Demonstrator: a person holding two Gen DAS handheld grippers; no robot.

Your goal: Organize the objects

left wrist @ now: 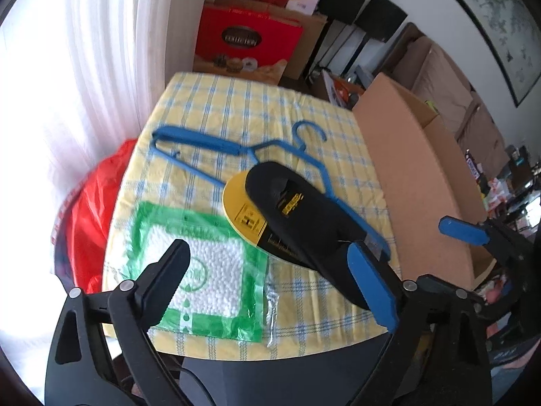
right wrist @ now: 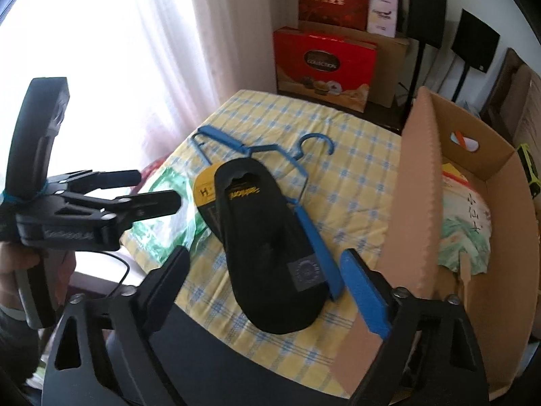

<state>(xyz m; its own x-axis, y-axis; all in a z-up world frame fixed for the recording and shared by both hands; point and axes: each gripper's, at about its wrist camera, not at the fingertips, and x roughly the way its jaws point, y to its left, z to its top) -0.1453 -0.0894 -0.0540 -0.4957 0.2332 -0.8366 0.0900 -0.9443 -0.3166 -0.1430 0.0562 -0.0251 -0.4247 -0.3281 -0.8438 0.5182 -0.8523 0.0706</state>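
A pair of black socks on a yellow card (left wrist: 290, 213) (right wrist: 270, 243) lies on the yellow checked tablecloth (left wrist: 253, 108), across a blue hanger (left wrist: 203, 145) (right wrist: 236, 142). To its left lies a green-edged plastic bag of white beads (left wrist: 209, 270) (right wrist: 162, 226). My left gripper (left wrist: 267, 246) hovers open above the bag and the socks' near end, holding nothing. It also shows at the left of the right wrist view (right wrist: 155, 187), held by a hand (right wrist: 13, 264). My right gripper (right wrist: 265, 255) stands open above the socks, not touching them; its blue pad (left wrist: 463, 230) shows beside the box.
An open cardboard box (right wrist: 422, 203) (left wrist: 416, 169) stands along the table's right edge, with a green-printed bag (right wrist: 466, 230) inside. Red gift boxes (right wrist: 324, 64) are stacked behind the table. A white curtain and a red plastic bag (left wrist: 98, 203) are to the left.
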